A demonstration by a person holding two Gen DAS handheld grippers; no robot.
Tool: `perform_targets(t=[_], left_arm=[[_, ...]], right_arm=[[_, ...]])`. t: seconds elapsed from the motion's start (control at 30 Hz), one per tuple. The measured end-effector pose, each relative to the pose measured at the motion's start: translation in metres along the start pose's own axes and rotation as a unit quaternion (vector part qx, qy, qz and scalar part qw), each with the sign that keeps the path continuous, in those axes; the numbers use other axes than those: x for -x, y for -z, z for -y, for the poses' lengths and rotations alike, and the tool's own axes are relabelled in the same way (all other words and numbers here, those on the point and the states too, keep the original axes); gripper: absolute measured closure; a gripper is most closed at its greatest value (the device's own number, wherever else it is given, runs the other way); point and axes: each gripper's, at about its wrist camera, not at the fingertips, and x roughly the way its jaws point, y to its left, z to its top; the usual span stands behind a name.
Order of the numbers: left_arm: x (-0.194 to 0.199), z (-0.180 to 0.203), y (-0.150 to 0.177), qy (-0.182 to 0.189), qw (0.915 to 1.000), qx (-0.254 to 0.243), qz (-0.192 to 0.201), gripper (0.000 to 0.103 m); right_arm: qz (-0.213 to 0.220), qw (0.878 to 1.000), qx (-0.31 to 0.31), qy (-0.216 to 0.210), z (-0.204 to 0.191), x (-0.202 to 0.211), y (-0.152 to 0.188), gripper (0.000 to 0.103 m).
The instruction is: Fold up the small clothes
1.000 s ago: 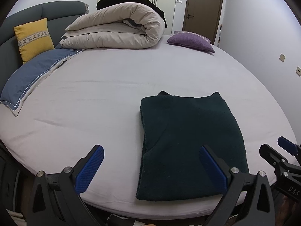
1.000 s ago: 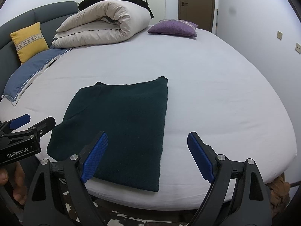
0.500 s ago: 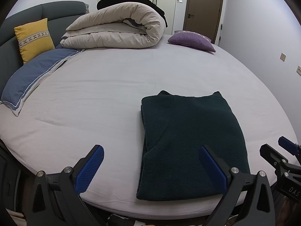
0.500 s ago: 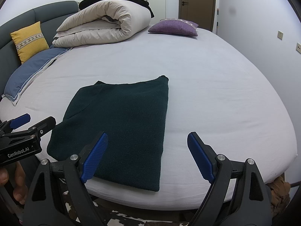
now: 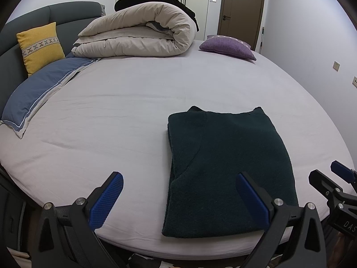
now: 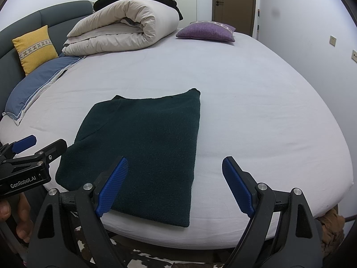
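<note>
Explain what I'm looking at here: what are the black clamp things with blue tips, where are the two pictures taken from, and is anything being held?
No robot: a person holds a hand-held gripper in each hand, each with a camera looking along its two blue-padded fingers. One picture comes from the left gripper, the other from the right gripper. Each also glimpses the other at its edge.

Both hover over the near edge of a bed. Both stand open and hold nothing.

On the sheet lies a dark green sweater, already folded into a neat rectangle. Further back are a rolled duvet, a purple cushion, a yellow cushion and a blue pillow.
</note>
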Motion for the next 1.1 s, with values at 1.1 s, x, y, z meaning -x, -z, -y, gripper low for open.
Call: perform_targets(t=[1.1], left_arm=[[-0.0014,-0.0088,0.0031,-0.006,1.0,-0.003,-0.003,0.0]], right_arm=[[-0.006,1.0,0.004,-0.005,-0.0078,-0.0065,0.0041,0.017]])
